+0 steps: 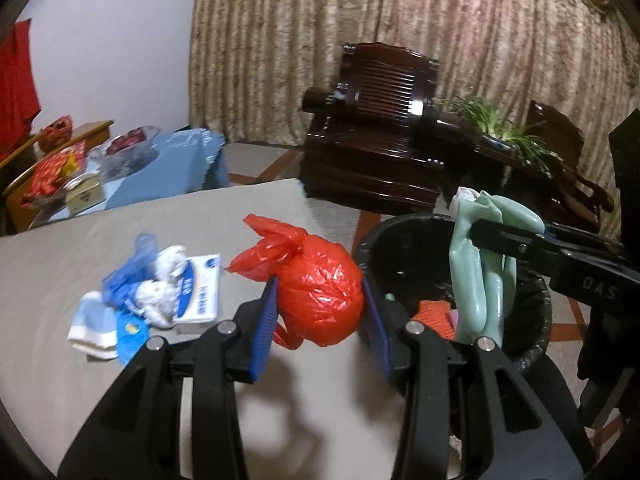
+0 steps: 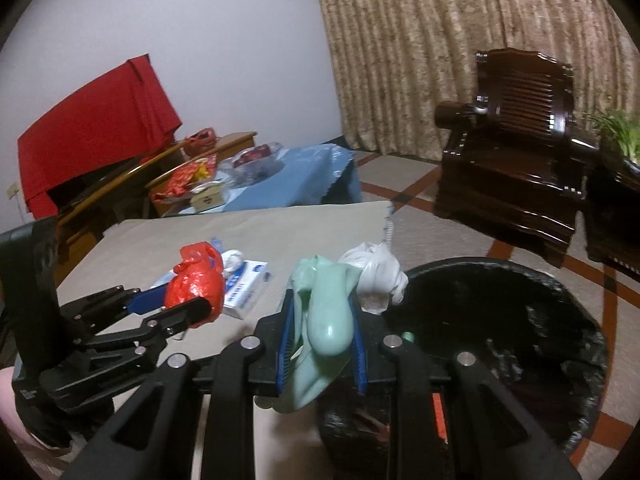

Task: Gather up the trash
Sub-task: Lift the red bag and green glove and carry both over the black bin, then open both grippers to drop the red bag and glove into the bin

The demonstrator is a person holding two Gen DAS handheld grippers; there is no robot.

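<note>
Left gripper (image 1: 318, 300): fingers clenched on red bag (image 1: 316, 280), above tabletop (image 1: 60, 248). Right gripper (image 2: 322, 332): fingers clenched on green glove (image 2: 324, 312), near bin (image 2: 520, 320).

Each of the two hand-held black plastic grippers, the left one (image 1: 318, 308) and the right one (image 2: 320, 344), has two black link arms on each side. These arms have long triangular holes, and each is joined with a round silver screw head. The flat finger pads (image 1: 264, 332) are blue with fine ribs. On the side of the right tool there are pale letters, which look like "OAS". A small orange part shows under the right tool in its own camera.
</note>
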